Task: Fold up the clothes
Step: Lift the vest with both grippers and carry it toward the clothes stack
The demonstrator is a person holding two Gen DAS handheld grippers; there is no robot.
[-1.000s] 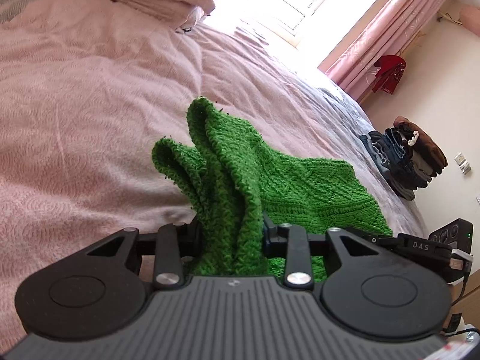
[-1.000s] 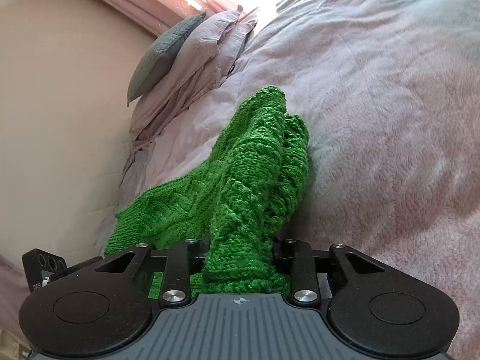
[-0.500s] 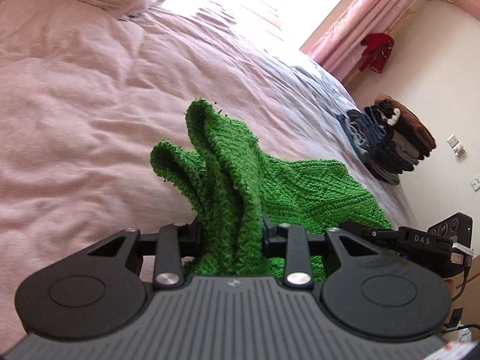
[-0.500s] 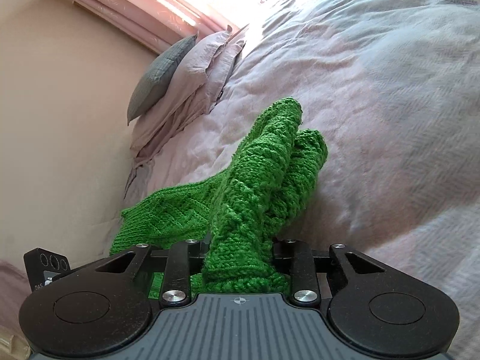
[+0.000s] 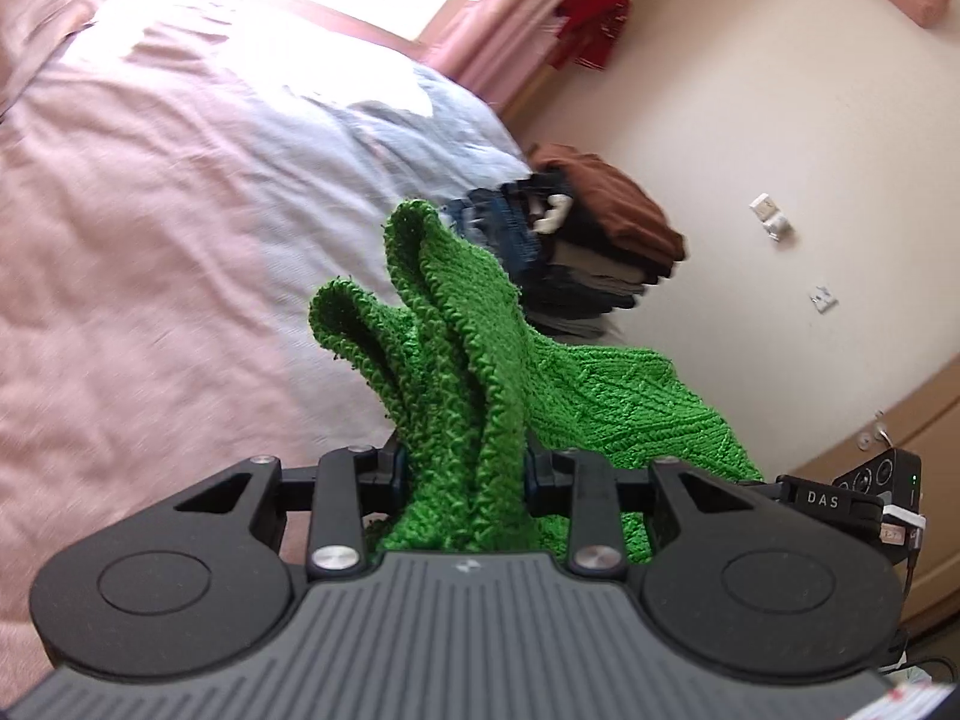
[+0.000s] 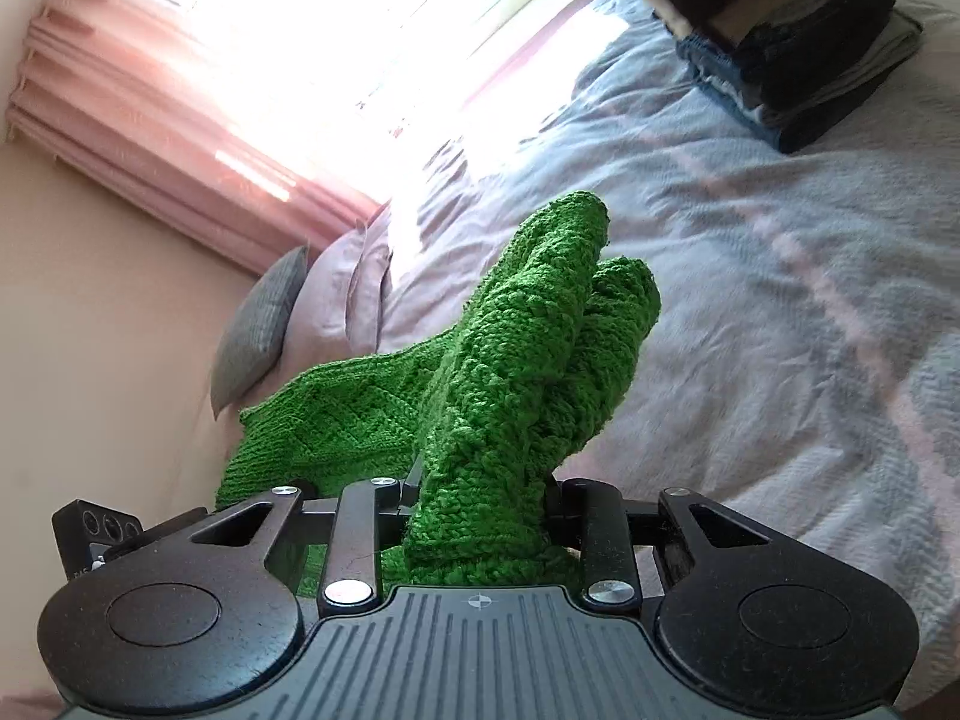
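Your left gripper [image 5: 462, 474] and right gripper [image 6: 474, 498] each clench a bunched corner of the green knit sweater [image 5: 630, 408], held above the pink bedspread [image 5: 150, 240]; folded clothes stack [image 6: 792, 42] lies on its far edge.

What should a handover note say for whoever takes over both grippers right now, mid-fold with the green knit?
Left gripper: shut on a bunched edge of the green knit.
Right gripper: shut on another bunch of the same knit.
The knit hangs between the two grippers, above the pink bedcover.
Done: a stack of folded clothes sits at the far side of the bed.
Left: lay the knit flat, fold it, probably add it to the stack.
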